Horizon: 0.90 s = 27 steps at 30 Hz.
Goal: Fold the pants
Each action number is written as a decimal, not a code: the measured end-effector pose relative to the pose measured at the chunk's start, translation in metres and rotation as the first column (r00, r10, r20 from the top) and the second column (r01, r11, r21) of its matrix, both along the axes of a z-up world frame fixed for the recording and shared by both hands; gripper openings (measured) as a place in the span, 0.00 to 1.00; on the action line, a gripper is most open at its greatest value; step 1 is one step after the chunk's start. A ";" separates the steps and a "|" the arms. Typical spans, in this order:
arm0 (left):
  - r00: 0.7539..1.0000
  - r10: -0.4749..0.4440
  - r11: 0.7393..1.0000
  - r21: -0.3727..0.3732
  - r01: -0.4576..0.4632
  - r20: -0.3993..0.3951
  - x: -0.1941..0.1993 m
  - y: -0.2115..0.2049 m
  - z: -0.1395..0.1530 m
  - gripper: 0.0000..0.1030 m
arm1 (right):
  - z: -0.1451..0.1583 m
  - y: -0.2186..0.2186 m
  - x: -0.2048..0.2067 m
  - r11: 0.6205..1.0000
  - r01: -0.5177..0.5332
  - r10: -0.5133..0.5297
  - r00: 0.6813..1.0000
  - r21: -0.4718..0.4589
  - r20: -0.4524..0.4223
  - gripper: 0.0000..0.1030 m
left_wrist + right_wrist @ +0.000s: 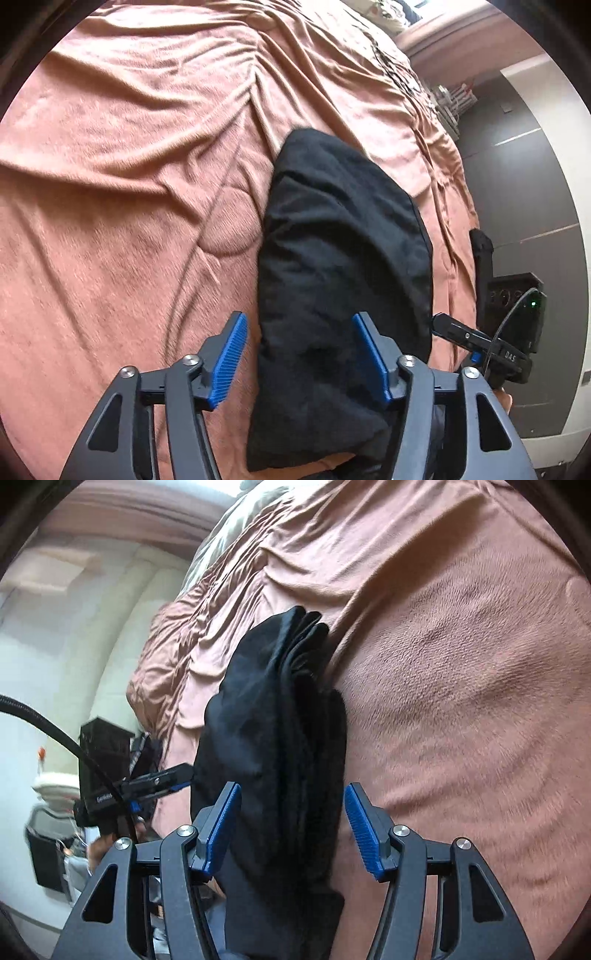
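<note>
The left hand-held gripper [299,354] stands about halfway open. Its two blue ribbed pads [228,363] sit apart on either side of the near end of the folded black pants [343,258]. The left pad hangs over the bedspread just beside the cloth; the right pad lies over the dark fabric, and I cannot tell whether it touches. Neither pad presses the cloth, so nothing is gripped.

The right hand-held gripper [291,827] is also about half open. In its own view the pants [280,738] run up between the two blue pads [360,830]. The left pad lies right against the edge of the fabric, while the right pad stands clear of it over the bedspread. The jaws do not pinch the cloth.

There is one pair of pants, folded into a narrow, stacked bundle with several layers showing at its far end. It lies on a bed covered by a wrinkled, salmon-pink bedspread [129,166], close to the bed's side edge, with its long axis running along that edge.

Two hand-held grippers are in use, and each shows in the other's camera, beyond the edge of the bed: the right one [480,343] in the left view and the left one [147,779] in the right view. Each carries two blue pads, four in all.
</note>
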<state>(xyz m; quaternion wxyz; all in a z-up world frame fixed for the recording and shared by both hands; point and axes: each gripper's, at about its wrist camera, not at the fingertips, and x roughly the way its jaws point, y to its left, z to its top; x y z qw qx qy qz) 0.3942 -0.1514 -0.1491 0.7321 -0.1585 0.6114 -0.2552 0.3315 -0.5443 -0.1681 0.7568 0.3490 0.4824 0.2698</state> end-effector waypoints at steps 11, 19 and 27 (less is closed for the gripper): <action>0.999 0.045 0.997 -0.068 -0.043 0.017 0.045 -0.012 -0.009 0.51 | -0.024 0.006 0.023 0.998 -0.002 0.004 1.000 0.056 -0.023 0.66; 0.999 0.041 0.995 -0.090 -0.040 0.009 0.074 -0.024 -0.013 0.37 | -0.035 0.003 0.027 0.996 0.004 -0.006 1.000 0.092 0.020 0.54; 0.999 0.040 0.996 -0.074 -0.039 0.014 0.100 -0.040 -0.022 0.17 | -0.046 -0.004 0.019 0.995 0.022 -0.023 1.000 0.098 0.010 0.33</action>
